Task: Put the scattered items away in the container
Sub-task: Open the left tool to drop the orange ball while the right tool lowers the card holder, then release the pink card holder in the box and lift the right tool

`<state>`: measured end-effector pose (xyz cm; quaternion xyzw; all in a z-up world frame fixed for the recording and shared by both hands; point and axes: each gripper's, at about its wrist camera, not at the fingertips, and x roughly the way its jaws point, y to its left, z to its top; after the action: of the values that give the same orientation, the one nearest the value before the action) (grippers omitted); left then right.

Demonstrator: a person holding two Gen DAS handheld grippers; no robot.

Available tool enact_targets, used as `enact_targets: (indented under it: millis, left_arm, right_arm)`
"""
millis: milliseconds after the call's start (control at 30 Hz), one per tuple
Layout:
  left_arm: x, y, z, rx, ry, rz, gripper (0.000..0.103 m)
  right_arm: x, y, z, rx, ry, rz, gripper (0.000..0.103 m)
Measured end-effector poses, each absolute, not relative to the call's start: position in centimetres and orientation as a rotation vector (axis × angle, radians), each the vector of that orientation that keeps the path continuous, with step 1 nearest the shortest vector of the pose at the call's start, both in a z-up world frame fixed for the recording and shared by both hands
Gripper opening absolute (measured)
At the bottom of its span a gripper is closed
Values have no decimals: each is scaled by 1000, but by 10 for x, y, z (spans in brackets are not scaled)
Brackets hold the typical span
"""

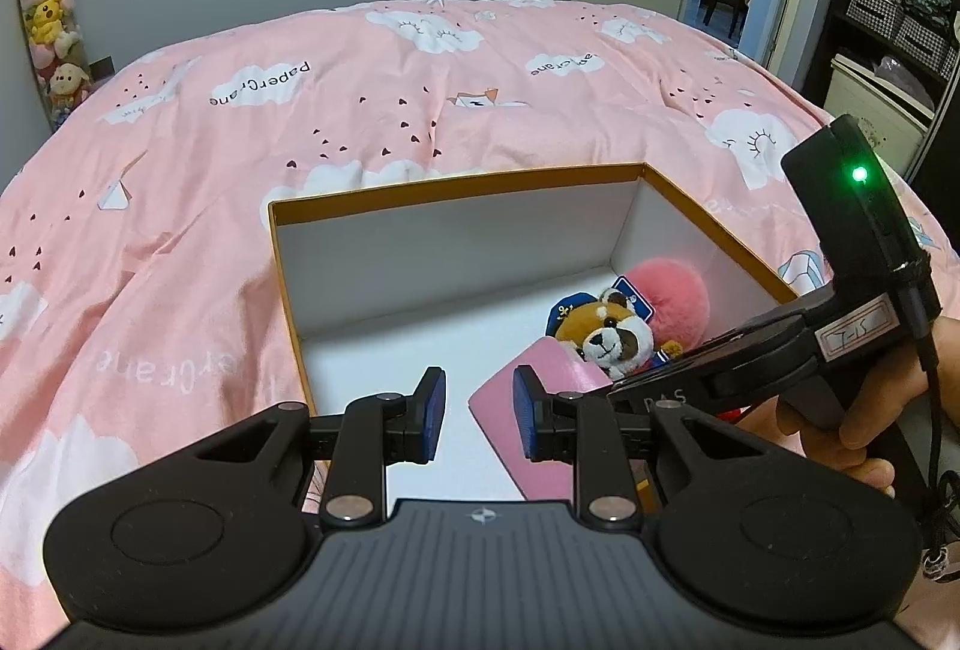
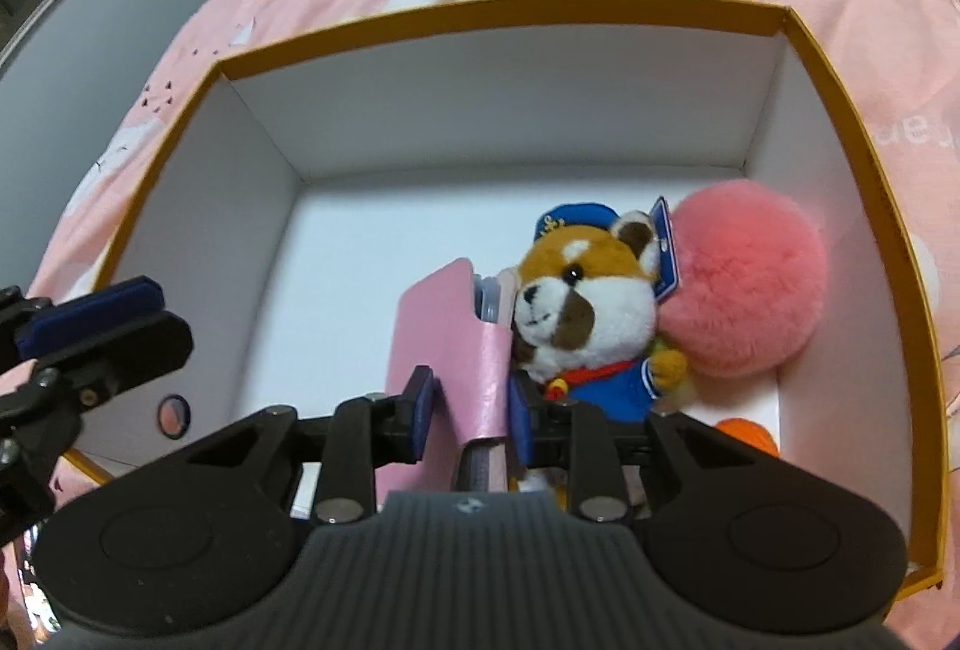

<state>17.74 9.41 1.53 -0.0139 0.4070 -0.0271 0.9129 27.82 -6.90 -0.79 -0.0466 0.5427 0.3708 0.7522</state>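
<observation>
**Pink case going into the box**

Your right gripper has its jaws straddling the pink leather case inside the white, orange-rimmed cardboard box, beside the plush red panda. Your left gripper hovers above the box, jaws nearly closed, empty.

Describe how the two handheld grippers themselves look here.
Both the left gripper and the right gripper are matte black with ribbed grey-black bodies, round side discs, silver pivot pins and blue ribbed pads. The right carries a black module with a green light, a handwritten label and a black cable.
</observation>
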Motion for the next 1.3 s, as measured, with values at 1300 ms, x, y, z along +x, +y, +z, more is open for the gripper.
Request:
enact_targets:
  millis: [1300]
  left_arm:
    - [111,70,43,-15,742,-63,29]
  right_arm:
    - [231,-106,39,-244,834,889,29]
